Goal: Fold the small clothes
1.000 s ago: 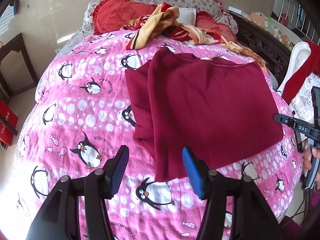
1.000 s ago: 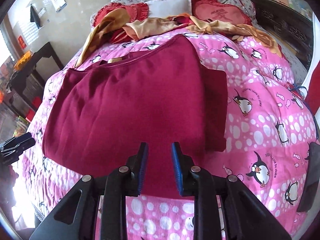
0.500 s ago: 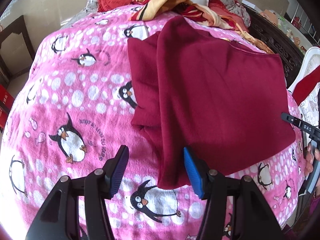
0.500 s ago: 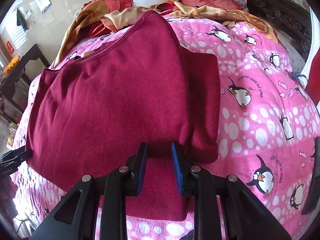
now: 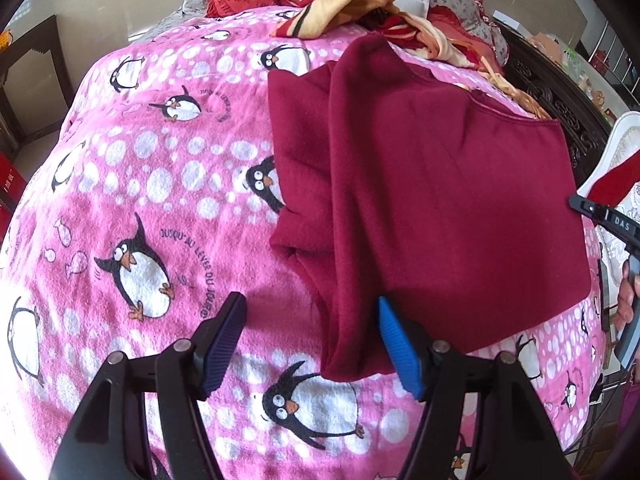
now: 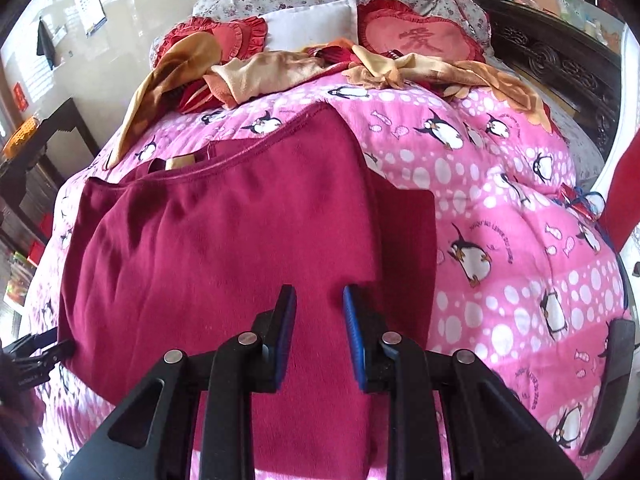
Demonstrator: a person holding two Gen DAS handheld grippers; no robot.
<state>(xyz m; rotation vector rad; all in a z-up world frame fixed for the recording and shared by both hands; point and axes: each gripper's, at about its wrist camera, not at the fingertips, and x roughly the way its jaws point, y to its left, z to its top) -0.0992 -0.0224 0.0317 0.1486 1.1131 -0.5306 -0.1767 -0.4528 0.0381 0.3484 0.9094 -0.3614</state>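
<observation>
A dark red sweater (image 5: 436,184) lies partly folded on the pink penguin blanket (image 5: 132,184). One sleeve is folded under its left side. My left gripper (image 5: 310,340) is open and low over the blanket, its jaws on either side of the sweater's near left corner. The right wrist view shows the same sweater (image 6: 224,248) spread below my right gripper (image 6: 319,324). That gripper is open with a narrow gap and holds nothing, just above the cloth near its front edge.
Crumpled tan and red clothes (image 6: 256,72) and red heart cushions (image 6: 420,38) lie at the head of the bed. A dark carved bed frame (image 5: 560,108) runs along one side. A dark wooden side table (image 5: 28,76) stands by the wall.
The left gripper has moved forward and down to the sweater's near corner. The right gripper went in low over the sweater, then drew back a little, and its jaws opened slightly wider.
</observation>
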